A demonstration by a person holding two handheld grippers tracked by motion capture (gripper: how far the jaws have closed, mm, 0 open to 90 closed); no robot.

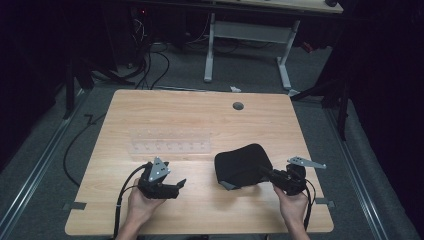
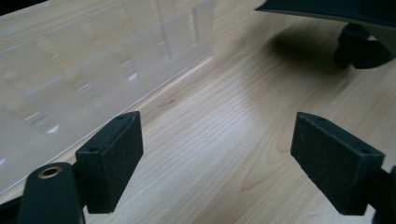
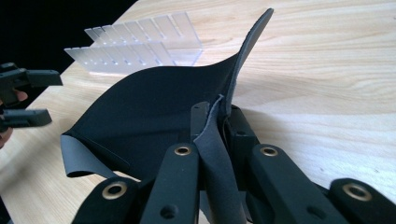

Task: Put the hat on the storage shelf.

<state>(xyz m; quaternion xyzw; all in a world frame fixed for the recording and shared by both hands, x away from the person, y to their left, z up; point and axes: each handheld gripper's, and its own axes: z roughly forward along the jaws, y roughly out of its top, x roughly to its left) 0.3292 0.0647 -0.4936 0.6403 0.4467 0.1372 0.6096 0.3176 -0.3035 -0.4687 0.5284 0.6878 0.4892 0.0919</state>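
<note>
A black flexible pad with a grey underside (image 1: pixel 242 165) lies bent on the wooden table (image 1: pixel 200 115), right of centre. My right gripper (image 1: pixel 267 173) is shut on the pad's right edge; in the right gripper view the pad (image 3: pixel 149 112) curls up from between the jaws of the right gripper (image 3: pixel 217 122). My left gripper (image 1: pixel 176 186) is open above the table near its front, left of the pad. In the left gripper view the left gripper (image 2: pixel 215 149) has bare wood between its jaws, and the pad's edge (image 2: pixel 327 11) hangs at the top right.
A clear acrylic rack with slots (image 1: pixel 170 141) lies across the table's middle, behind both grippers; the rack (image 2: pixel 93 70) is close ahead of the left gripper. A round cable hole (image 1: pixel 238 106) sits near the far edge. Beyond the table stand a desk frame (image 1: pixel 247 45) and floor cables.
</note>
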